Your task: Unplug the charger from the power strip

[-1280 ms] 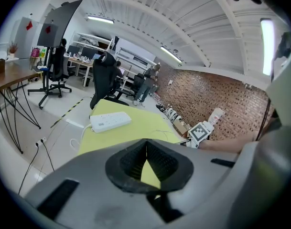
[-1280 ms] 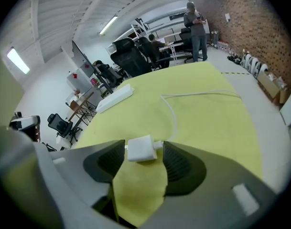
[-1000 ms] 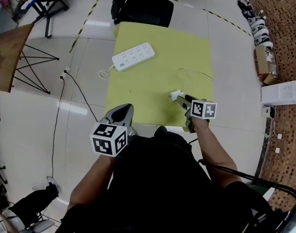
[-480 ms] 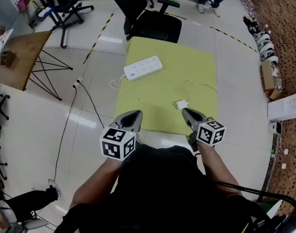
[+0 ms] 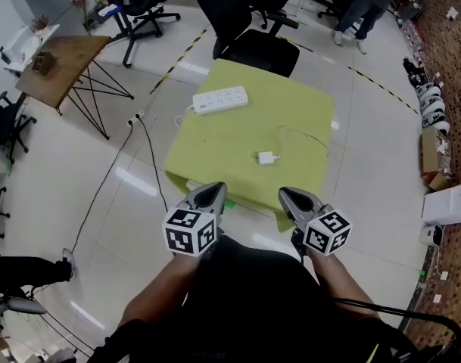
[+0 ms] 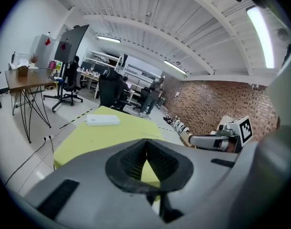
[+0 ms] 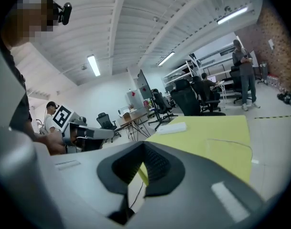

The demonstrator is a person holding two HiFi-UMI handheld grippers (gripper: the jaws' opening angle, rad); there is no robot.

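The white power strip (image 5: 220,100) lies at the far left of the yellow-green table (image 5: 215,146), with nothing plugged into it. The small white charger (image 5: 266,157) lies loose mid-table, its thin cable (image 5: 309,136) trailing right. My left gripper (image 5: 211,191) and right gripper (image 5: 289,195) hover side by side at the table's near edge, both shut and empty, well short of the charger. The left gripper view shows its jaws (image 6: 146,144) meeting, with the strip (image 6: 103,120) beyond. The right gripper (image 7: 144,147) also looks toward the strip (image 7: 173,128).
A black office chair (image 5: 256,48) stands behind the table. A wooden table on black legs (image 5: 60,66) is at the left. A black cord (image 5: 139,153) runs across the tiled floor. Boxes (image 5: 450,203) and shoes (image 5: 431,104) line the right side.
The right gripper has drawn back from the charger, risen and shut with nothing in it. The left gripper has also lifted. The charger stays lying on the table.
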